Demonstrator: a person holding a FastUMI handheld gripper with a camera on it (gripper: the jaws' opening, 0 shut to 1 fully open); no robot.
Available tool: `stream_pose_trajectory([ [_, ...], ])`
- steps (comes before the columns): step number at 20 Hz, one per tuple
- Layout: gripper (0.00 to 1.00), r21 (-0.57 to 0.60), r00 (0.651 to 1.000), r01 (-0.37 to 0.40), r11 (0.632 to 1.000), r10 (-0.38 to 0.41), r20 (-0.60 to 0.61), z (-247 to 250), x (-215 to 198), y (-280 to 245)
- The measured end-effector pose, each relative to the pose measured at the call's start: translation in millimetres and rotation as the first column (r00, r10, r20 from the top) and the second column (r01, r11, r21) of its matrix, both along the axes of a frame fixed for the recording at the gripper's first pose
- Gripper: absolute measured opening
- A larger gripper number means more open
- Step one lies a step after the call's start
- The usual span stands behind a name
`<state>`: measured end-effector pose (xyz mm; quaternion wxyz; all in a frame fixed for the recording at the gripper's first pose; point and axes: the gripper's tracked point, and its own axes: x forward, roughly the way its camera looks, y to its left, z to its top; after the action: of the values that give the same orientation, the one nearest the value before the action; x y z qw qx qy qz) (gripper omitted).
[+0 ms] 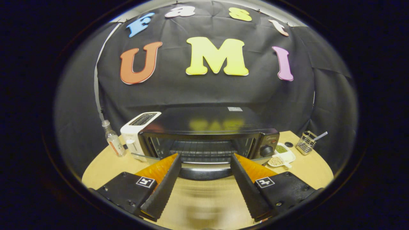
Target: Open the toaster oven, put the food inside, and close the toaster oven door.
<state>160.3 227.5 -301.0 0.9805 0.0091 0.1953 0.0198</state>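
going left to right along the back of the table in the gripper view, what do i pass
bottle → white toaster → toaster oven, door down, ahead of the open gripper → white divided dish → wire utensil holder

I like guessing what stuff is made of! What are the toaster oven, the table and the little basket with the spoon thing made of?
The toaster oven looks like glossy black painted metal: its top mirrors the wall. Its open door lies ahead of the open gripper. The table looks like pale matte wood or wood-look laminate. The basket seems to be shiny metal wire.
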Motion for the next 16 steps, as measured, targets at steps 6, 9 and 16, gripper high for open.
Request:
stream_pose_trajectory([
  [6, 0.99, -0.014, 0.999, -0.002, 1.000, 0.002, -0.049, -21, -32, -2],
  [9, 0.99, -0.019, 0.997, -0.014, 1.000, 0.012, -0.071, -33, -46, -1],
  [16, 0.99, -0.035, 0.981, -0.047, 0.998, 0.040, -0.190, -76, -79, -6],
])
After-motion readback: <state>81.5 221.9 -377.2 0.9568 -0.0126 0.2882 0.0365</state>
